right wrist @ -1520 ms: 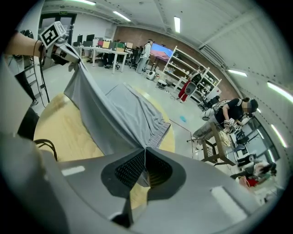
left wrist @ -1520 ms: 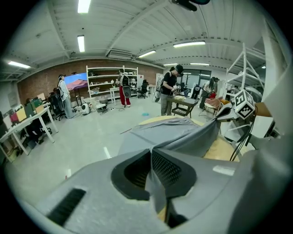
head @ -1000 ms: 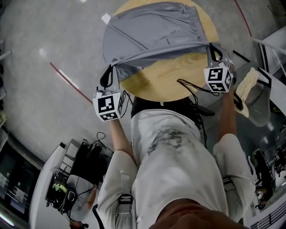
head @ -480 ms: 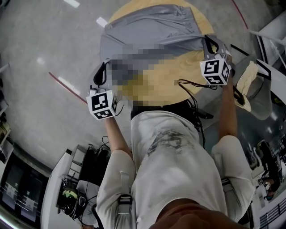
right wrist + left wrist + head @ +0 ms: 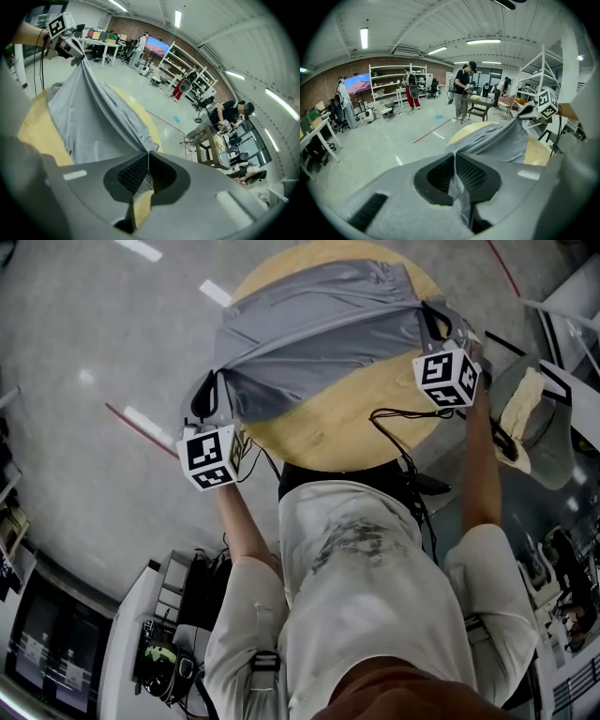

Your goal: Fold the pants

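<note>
Grey pants [image 5: 319, 334] lie spread over the round wooden table [image 5: 366, 423], their near edge pulled taut between my two grippers. My left gripper [image 5: 217, 390] is shut on the pants' left corner at the table's left rim; cloth [image 5: 457, 187] is pinched between its jaws. My right gripper [image 5: 433, 320] is shut on the right corner near the table's right rim, with the fabric [image 5: 143, 180] caught in its jaws. In the left gripper view the pants [image 5: 497, 140] stretch away to the right gripper. The right gripper view shows the pants [image 5: 89, 117] running off toward the left gripper.
A black cable [image 5: 398, 432] trails over the table's near right edge. A chair with a cream cushion [image 5: 520, 418] stands to the right. Red tape [image 5: 141, 418] marks the floor at left. Equipment and cables [image 5: 187, 587] lie near my feet at lower left. People and shelves [image 5: 393, 89] stand far off.
Both grippers have carried the pants' near edge away from me across the table, so the cloth now covers more of the wood. Both grips have held.
</note>
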The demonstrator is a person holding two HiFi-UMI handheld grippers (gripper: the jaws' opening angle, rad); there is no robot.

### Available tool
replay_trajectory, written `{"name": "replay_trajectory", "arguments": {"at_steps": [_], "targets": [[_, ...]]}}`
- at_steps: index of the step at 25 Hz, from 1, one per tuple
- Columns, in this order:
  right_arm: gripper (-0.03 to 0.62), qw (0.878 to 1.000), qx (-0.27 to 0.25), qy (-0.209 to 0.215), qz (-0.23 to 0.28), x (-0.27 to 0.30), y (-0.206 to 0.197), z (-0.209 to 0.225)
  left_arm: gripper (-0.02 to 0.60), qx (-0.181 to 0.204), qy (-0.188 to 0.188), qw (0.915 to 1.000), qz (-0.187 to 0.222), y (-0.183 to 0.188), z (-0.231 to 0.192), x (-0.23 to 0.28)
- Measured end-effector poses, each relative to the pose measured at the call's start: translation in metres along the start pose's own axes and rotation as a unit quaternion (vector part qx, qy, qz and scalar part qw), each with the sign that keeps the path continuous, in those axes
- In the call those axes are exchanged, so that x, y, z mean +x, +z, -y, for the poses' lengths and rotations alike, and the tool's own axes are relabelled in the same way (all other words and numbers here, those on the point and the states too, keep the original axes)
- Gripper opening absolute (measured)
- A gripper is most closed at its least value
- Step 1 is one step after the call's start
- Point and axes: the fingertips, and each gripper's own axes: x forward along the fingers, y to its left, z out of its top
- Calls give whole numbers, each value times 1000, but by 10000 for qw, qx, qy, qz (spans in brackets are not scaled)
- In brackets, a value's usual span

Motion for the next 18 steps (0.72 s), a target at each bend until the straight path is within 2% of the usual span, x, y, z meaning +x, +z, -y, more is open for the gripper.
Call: {"name": "replay_trajectory", "arguments": {"at_steps": [18], "targets": [[17, 9998, -130, 20, -175, 67, 29, 7, 23, 5, 111, 9998, -146, -2, -40, 56]]}}
